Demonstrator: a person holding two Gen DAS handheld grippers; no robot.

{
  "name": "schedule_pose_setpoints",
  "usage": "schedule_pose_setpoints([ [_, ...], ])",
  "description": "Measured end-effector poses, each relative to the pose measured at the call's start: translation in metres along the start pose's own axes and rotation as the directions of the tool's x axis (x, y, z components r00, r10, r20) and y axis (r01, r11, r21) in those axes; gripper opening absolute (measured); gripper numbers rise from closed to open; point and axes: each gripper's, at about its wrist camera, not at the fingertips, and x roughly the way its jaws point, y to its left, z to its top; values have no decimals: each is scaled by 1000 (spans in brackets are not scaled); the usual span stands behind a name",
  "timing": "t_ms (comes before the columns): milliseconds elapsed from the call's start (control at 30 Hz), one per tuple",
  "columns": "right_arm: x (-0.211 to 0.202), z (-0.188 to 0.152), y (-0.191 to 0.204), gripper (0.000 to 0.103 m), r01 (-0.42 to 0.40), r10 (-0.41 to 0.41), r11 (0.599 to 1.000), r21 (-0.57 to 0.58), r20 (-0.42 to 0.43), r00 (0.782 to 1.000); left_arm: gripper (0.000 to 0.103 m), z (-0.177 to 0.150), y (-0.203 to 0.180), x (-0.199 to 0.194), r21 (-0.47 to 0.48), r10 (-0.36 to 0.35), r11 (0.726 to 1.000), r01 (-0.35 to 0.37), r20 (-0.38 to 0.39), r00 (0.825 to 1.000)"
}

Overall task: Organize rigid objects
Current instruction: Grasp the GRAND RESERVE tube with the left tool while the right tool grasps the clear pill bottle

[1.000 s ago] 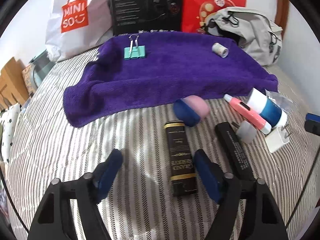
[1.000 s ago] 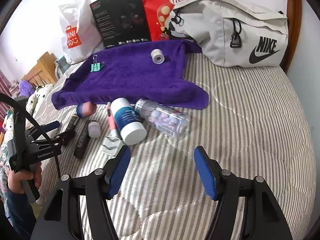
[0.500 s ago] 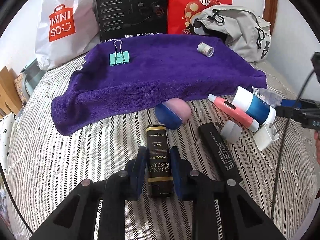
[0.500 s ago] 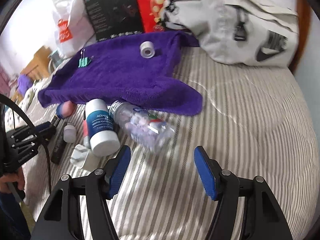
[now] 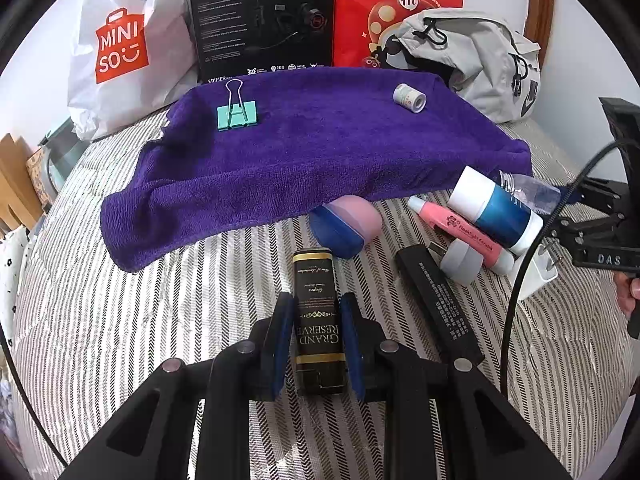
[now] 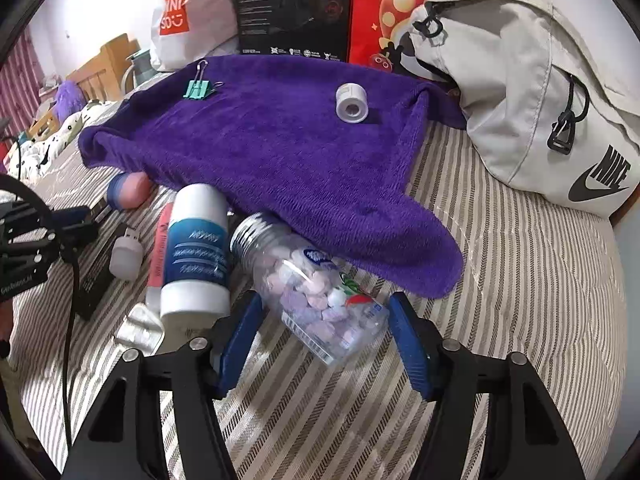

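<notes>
My left gripper (image 5: pixel 318 312) is shut on a black and gold box (image 5: pixel 318 312) lying on the striped bed. Beyond it a purple towel (image 5: pixel 320 152) carries a teal binder clip (image 5: pixel 237 117) and a small white roll (image 5: pixel 409 97). At the towel's near edge lie a pink and blue ball (image 5: pixel 344 228), a black bar (image 5: pixel 438 304), a pink tube (image 5: pixel 456 228) and a white and blue bottle (image 5: pixel 494 208). My right gripper (image 6: pixel 326 316) is open, with its blue pads either side of a clear candy bottle (image 6: pixel 316 284) lying on its side.
A white shopping bag (image 5: pixel 120 48), a black carton (image 5: pixel 264 20) and a red carton (image 5: pixel 396 4) stand along the wall behind the towel. A grey backpack (image 6: pixel 532 96) lies at the back right. A white charger (image 5: pixel 538 272) and a small cap (image 5: pixel 460 260) sit by the bottles.
My left gripper came forward and shut on the black and gold box. My right gripper moved toward the clear candy bottle, which now lies between its open fingers.
</notes>
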Motion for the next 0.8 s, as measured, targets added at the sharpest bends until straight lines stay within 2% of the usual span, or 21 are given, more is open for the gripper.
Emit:
schedule_pose_setpoints([
  [167, -13, -13, 5, 47, -68, 69, 997, 36, -21, 997, 24, 0, 0, 0, -4, -3, 1000, 3, 0, 1000],
  [233, -18, -17, 12, 47, -85, 85, 996, 14, -13, 996, 23, 0, 0, -1, -6, -4, 1000, 4, 1, 1000],
  [300, -17, -16, 14, 47, -65, 65, 998, 4, -9, 998, 23, 0, 0, -1, -7, -5, 1000, 5, 1, 1000],
  [433, -8, -9, 5, 47, -71, 72, 997, 36, -18, 997, 23, 0, -1, -1, -6, -6, 1000, 6, -2, 1000],
  [600, 1, 1, 13, 48, -46, 45, 998, -31, -26, 999, 23, 1, 0, -1, -5, -7, 1000, 7, -7, 1000],
  [800, 1, 1, 16, 45, -50, 49, 998, -39, -17, 999, 24, 1, -1, 0, -2, -7, 1000, 7, -8, 1000],
])
